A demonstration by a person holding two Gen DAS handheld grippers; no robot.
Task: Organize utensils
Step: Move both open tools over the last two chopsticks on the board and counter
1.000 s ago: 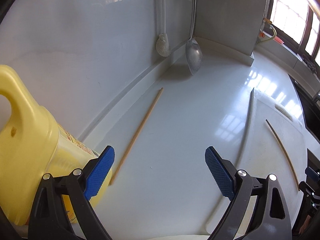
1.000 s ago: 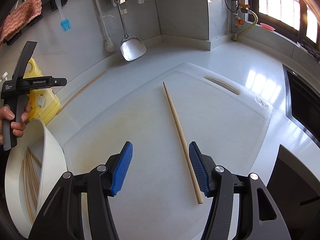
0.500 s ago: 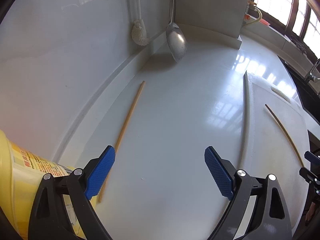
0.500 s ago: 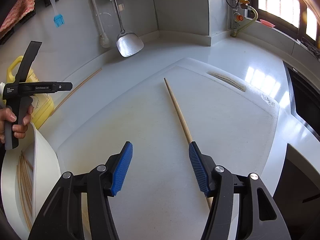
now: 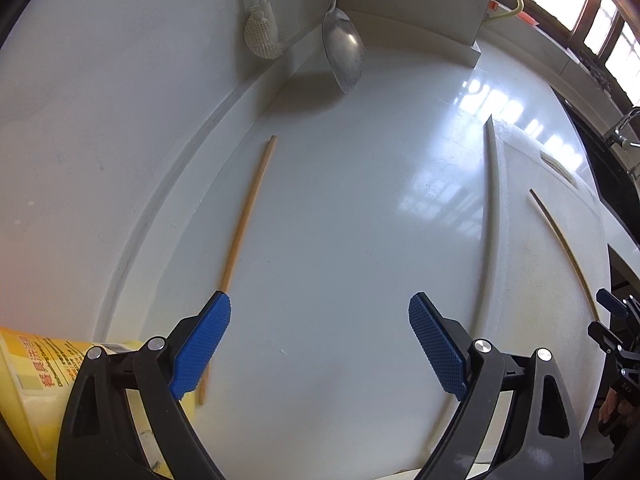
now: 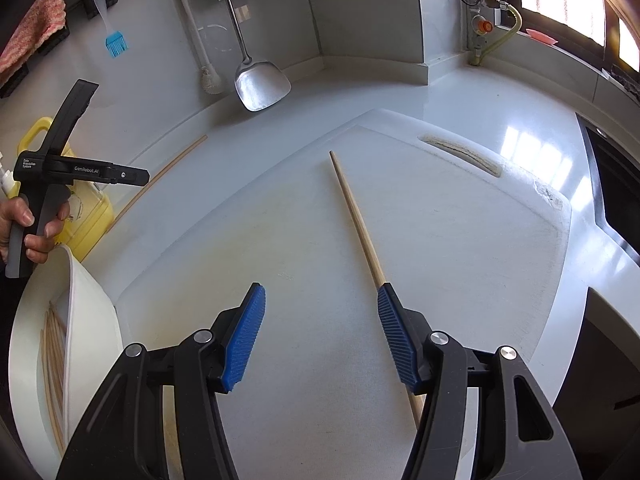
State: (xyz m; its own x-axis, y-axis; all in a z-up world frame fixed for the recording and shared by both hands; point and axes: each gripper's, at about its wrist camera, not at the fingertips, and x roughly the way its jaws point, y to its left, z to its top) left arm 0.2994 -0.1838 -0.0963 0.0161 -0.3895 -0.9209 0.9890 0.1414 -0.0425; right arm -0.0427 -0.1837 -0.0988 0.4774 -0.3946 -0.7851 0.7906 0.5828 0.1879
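Both claws gape, empty: left claw (image 5: 320,344), right claw (image 6: 320,336). Chopstick (image 6: 356,220) under right finger: light, stiff, rolls (probably); pinch mid-shaft.

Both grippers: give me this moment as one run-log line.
left gripper: open, empty, above chopstick on counter | right gripper: open, empty, above chopstick on cutting board | container: holds chopsticks

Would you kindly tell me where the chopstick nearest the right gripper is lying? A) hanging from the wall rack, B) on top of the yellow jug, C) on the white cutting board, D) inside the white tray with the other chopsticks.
C: the chopstick lies flat on the white cutting board, its near end passing behind a finger of the open right gripper.
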